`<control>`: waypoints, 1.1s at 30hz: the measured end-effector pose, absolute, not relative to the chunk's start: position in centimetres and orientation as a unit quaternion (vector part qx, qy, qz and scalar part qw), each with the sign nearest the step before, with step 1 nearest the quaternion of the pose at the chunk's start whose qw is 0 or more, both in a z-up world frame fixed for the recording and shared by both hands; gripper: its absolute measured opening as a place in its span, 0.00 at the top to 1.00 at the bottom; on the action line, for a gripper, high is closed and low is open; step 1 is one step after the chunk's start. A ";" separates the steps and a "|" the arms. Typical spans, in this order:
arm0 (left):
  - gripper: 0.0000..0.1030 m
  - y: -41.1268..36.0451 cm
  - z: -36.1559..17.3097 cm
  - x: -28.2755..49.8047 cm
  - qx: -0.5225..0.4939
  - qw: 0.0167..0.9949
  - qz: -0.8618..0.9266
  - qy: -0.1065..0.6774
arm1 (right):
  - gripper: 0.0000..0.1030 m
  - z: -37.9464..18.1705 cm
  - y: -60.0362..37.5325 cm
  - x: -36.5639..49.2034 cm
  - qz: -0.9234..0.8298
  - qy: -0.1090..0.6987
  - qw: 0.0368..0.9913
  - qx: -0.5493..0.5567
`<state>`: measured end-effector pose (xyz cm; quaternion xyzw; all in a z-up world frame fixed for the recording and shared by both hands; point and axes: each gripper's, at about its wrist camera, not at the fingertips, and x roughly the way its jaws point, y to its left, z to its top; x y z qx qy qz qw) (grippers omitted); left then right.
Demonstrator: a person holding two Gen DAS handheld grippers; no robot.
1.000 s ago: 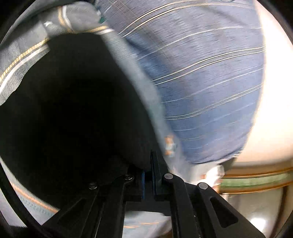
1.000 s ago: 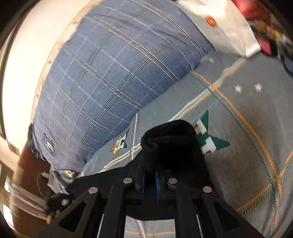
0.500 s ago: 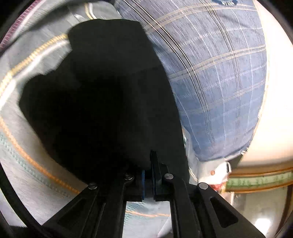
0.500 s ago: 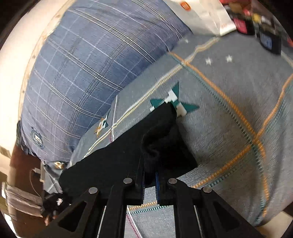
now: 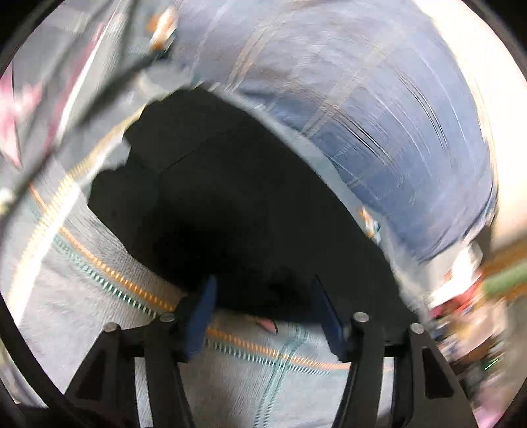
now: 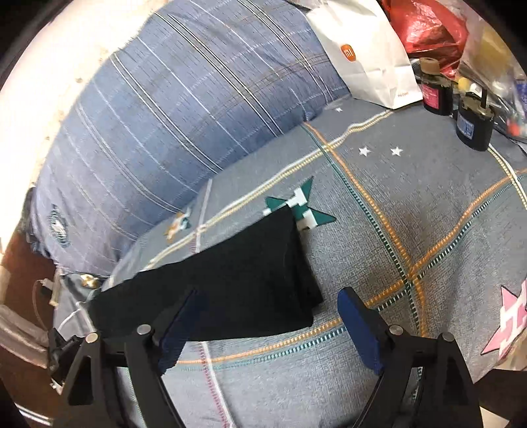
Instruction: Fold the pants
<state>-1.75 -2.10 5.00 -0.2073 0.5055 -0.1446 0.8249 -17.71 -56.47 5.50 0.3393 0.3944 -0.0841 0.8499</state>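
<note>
The black pants lie folded flat on the grey patterned bedsheet, with stacked layers at their right end. My right gripper is open and empty just above their near edge. In the left wrist view the pants fill the middle, dark and blurred. My left gripper is open, its blue pads on either side of the near edge without holding it.
A large blue plaid pillow lies behind the pants; it also shows in the left wrist view. A white paper bag, a red plastic bag and two dark bottles stand at the far right of the bed.
Both grippers were shut on the black pants and have opened, leaving the pants lying folded on the bed. Both have drawn back a little.
</note>
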 end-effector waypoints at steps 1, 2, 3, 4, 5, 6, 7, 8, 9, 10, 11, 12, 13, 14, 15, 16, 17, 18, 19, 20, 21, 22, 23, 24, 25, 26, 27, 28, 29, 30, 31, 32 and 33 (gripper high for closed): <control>0.40 -3.6 5.7 -2.8 -0.170 0.839 -0.146 0.496 | 0.16 5.5 -56.8 -17.5 -0.086 0.395 0.848 0.343; 0.40 -6.0 6.3 -3.8 -0.135 0.848 -0.157 0.488 | 0.16 5.4 -57.2 -17.4 -0.089 0.396 0.846 0.347; 0.40 -8.1 6.9 -5.0 -0.104 0.852 -0.172 0.483 | 0.16 5.3 -57.6 -17.0 -0.085 0.395 0.843 0.354; 0.40 -9.4 7.1 -5.5 -0.087 0.854 -0.181 0.480 | 0.16 4.9 -57.9 -16.5 -0.075 0.392 0.842 0.363; 0.39 -11.4 7.5 -6.5 -0.064 0.856 -0.192 0.476 | 0.17 4.6 -58.3 -16.1 -0.062 0.388 0.840 0.374; 0.39 -12.6 7.7 -7.0 -0.045 0.857 -0.201 0.473 | 0.18 4.0 -58.6 -15.5 -0.054 0.386 0.835 0.387; 0.36 -15.9 7.8 -7.2 -0.019 0.857 -0.213 0.469 | 0.23 3.5 -59.0 -15.4 -0.052 0.378 0.834 0.398; 0.33 -18.1 7.9 -7.6 0.005 0.856 -0.223 0.466 | 0.25 3.1 -59.1 -15.7 -0.050 0.369 0.835 0.406; 0.33 -20.9 8.0 -7.9 0.034 0.855 -0.233 0.462 | 0.26 3.0 -59.1 -16.1 -0.048 0.354 0.838 0.412; 0.33 -23.1 8.1 -8.2 0.056 0.853 -0.242 0.458 | 0.26 3.0 -59.1 -16.6 -0.046 0.345 0.840 0.416; 0.33 -25.3 7.9 -8.6 0.078 0.851 -0.255 0.453 | 0.26 3.3 -59.2 -17.1 -0.036 0.335 0.841 0.422; 0.33 -27.3 7.7 -8.9 0.096 0.847 -0.268 0.449 | 0.26 3.7 -59.2 -17.4 -0.029 0.320 0.846 0.425; 0.33 -28.1 7.4 -10.2 0.107 0.843 -0.277 0.448 | 0.26 3.9 -59.3 -17.9 -0.029 0.314 0.849 0.425; 0.33 -30.1 6.9 -10.1 0.124 0.836 -0.291 0.448 | 0.26 4.0 -59.3 -18.4 -0.040 0.318 0.848 0.422; 0.33 -32.1 6.5 -10.5 0.143 0.828 -0.308 0.446 | 0.26 3.8 -59.5 -18.9 -0.049 0.320 0.844 0.428; 0.33 -33.7 6.7 -11.1 0.161 0.823 -0.322 0.440 | 0.26 3.6 -59.8 -19.3 -0.044 0.312 0.840 0.442; 0.33 -35.2 6.4 -11.7 0.180 0.817 -0.333 0.436 | 0.26 3.6 -60.3 -19.7 -0.036 0.297 0.838 0.457; 0.33 -36.1 6.3 -12.9 0.198 0.809 -0.343 0.434 | 0.26 3.4 -61.0 -20.2 -0.037 0.281 0.835 0.472; 0.33 -37.7 5.6 -13.8 0.220 0.799 -0.356 0.432 | 0.26 3.1 -61.5 -20.5 -0.042 0.273 0.829 0.485; 0.33 -38.7 5.1 -14.3 0.232 0.795 -0.362 0.428 | 0.26 2.6 -62.0 -20.7 -0.041 0.267 0.821 0.503; 0.33 -39.4 4.7 -14.8 0.242 0.793 -0.365 0.424 | 0.26 2.0 -62.5 -20.8 -0.031 0.260 0.811 0.523; 0.33 -40.8 4.3 -14.9 0.252 0.788 -0.370 0.422 | 0.26 1.7 -62.9 -20.8 -0.030 0.258 0.806 0.533; 0.33 -41.6 4.1 -15.1 0.259 0.786 -0.373 0.419 | 0.26 1.7 -63.0 -20.9 -0.032 0.257 0.805 0.534; 0.33 -42.1 4.0 -15.5 0.267 0.787 -0.372 0.414 | 0.26 1.7 -63.2 -20.8 -0.030 0.255 0.806 0.534; 0.35 -43.1 3.7 -15.6 0.281 0.787 -0.366 0.409 | 0.26 1.7 -63.2 -20.8 -0.025 0.253 0.805 0.535; 0.44 -44.1 3.3 -15.6 0.292 0.786 -0.363 0.406 | 0.26 1.7 -63.3 -20.8 -0.019 0.251 0.805 0.538; 0.47 -45.2 2.9 -15.6 0.303 0.784 -0.358 0.407 | 0.26 1.6 -63.5 -20.7 -0.014 0.249 0.803 0.541; 0.47 -45.8 2.8 -15.6 0.310 0.787 -0.351 0.401 | 0.26 1.4 -63.6 -20.7 -0.010 0.248 0.800 0.546; 0.48 -46.5 2.7 -15.5 0.313 0.791 -0.346 0.396 | 0.26 1.2 -63.8 -20.7 -0.007 0.246 0.795 0.554; 0.49 -46.9 2.8 -15.5 0.314 0.793 -0.341 0.396 | 0.26 1.1 -63.9 -20.7 -0.003 0.244 0.792 0.559; 0.51 -47.2 3.0 -15.6 0.316 0.794 -0.338 0.395 | 0.26 0.9 -64.1 -20.8 0.001 0.242 0.789 0.564; 0.51 -47.6 3.0 -15.7 0.321 0.794 -0.336 0.391 | 0.26 0.8 -64.3 -20.8 0.004 0.240 0.787 0.568; 0.51 -48.0 2.9 -16.0 0.330 0.796 -0.332 0.383 | 0.26 0.7 -64.4 -20.8 0.005 0.239 0.786 0.569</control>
